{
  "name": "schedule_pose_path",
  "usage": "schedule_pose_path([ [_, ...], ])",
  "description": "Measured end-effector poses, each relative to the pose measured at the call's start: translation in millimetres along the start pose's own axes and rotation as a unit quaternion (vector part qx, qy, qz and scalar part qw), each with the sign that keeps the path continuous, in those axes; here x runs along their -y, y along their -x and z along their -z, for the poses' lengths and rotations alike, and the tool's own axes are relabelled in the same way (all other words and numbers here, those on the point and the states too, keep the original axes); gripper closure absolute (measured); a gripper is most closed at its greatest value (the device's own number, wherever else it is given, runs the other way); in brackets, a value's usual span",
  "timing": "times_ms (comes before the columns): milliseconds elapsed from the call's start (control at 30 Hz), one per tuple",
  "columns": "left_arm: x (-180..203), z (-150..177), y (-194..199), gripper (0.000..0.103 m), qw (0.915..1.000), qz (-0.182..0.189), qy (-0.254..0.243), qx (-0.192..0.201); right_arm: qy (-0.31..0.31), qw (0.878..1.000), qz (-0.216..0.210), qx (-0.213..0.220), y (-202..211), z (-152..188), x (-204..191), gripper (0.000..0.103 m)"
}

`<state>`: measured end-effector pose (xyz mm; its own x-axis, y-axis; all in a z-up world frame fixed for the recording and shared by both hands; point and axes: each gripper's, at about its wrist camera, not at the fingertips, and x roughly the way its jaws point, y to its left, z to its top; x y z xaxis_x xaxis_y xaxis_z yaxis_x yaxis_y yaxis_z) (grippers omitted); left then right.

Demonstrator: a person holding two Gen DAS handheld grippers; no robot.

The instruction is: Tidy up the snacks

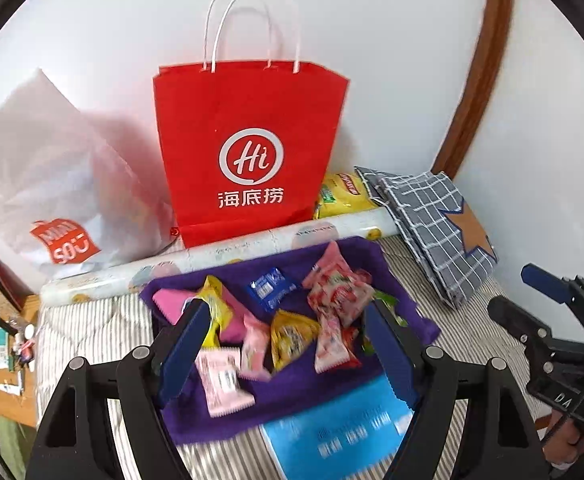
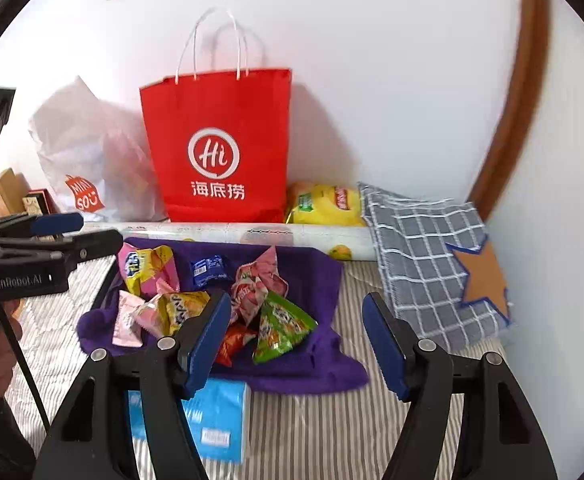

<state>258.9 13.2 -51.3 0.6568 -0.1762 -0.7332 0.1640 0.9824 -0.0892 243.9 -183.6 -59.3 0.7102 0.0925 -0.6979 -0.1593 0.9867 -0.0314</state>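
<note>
I see my left gripper (image 1: 287,344) with jaws apart above the snack packets (image 1: 332,300) heaped on the purple cloth (image 2: 324,280). Farther back stands the red bag (image 2: 217,148). My right gripper (image 2: 298,340) hovers right, jaws spread, empty.

**Snacks heaped on a purple cloth**

The right gripper (image 2: 296,332) is hanging over the near edge of the purple cloth (image 2: 324,280) with its jaws standing wide apart, holding nothing. Snacks are lying in a loose pile on the cloth — a green packet (image 2: 281,326), a pink one (image 2: 257,280), a yellow one (image 2: 179,310) and a small blue one (image 2: 209,270). A red bag (image 2: 219,148) is standing upright against the wall behind a paper roll (image 2: 243,234). A blue pack (image 2: 219,420) is lying just before the cloth. The left gripper (image 2: 75,232) is reaching in from the left — whether its jaws are parted is unclear.
</note>
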Motion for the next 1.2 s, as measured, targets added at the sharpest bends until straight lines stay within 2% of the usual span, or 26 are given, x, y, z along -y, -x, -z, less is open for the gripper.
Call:
schedule_pose_path([
  [100,12,20,28,0.025,0.9997,-0.015,-0.01,0.019,-0.014,1.0,-0.01,0.0,23,13,4,0.034],
  [200,19,43,56,0.025,0.9991,-0.026,-0.002,0.032,-0.022,1.0,-0.002,0.008,44,29,4,0.032],
  [333,25,73,90,0.022,0.9984,-0.023,0.029,0.042,-0.024,0.999,0.017,0.033,80,54,3,0.019],
  [400,27,88,108,0.017,0.9976,-0.019,0.041,0.052,-0.021,0.998,0.02,0.047,96,65,1,0.01],
  [567,44,121,147,0.007,0.9946,-0.044,0.041,0.085,-0.01,0.997,0.029,0.072,132,92,-1,0.002],
  [833,68,154,176,0.006,0.9915,-0.07,0.029,0.106,-0.037,0.996,0.02,0.08,164,126,6,0.001],
  [1200,83,165,181,0.006,0.9898,-0.086,0.019,0.112,-0.047,0.995,0.028,0.085,181,143,11,0.001],
])
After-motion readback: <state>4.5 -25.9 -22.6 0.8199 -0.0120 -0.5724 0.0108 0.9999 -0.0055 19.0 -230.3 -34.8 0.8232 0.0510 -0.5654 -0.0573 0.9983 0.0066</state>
